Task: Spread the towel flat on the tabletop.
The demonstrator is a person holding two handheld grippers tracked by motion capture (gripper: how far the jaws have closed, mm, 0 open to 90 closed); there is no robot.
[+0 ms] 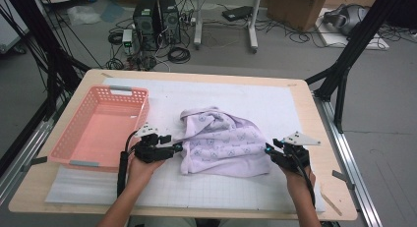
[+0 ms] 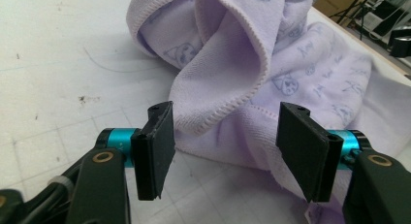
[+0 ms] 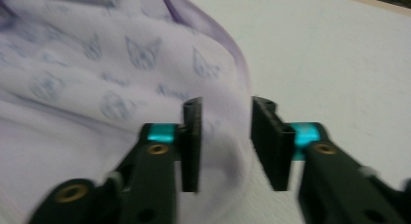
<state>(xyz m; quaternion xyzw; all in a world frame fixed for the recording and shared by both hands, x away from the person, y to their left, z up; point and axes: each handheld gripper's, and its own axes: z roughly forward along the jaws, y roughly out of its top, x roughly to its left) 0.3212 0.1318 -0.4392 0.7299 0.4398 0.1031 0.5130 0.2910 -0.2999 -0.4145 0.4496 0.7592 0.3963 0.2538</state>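
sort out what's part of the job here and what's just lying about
In the job:
- lilac printed towel, crumpled on the mat
- left gripper, open at the towel's left edge
- right gripper, open at its right edge

Lying about:
- pink plastic basket, empty, left of the towel
- computer towers on the floor
- cardboard box

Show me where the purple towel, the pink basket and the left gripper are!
purple towel [image 1: 221, 143]: high view, middle of the crumpled cloth.
pink basket [image 1: 129, 92]: high view, far rim.
left gripper [image 2: 225, 151]: left gripper view, gap between its open jaws.
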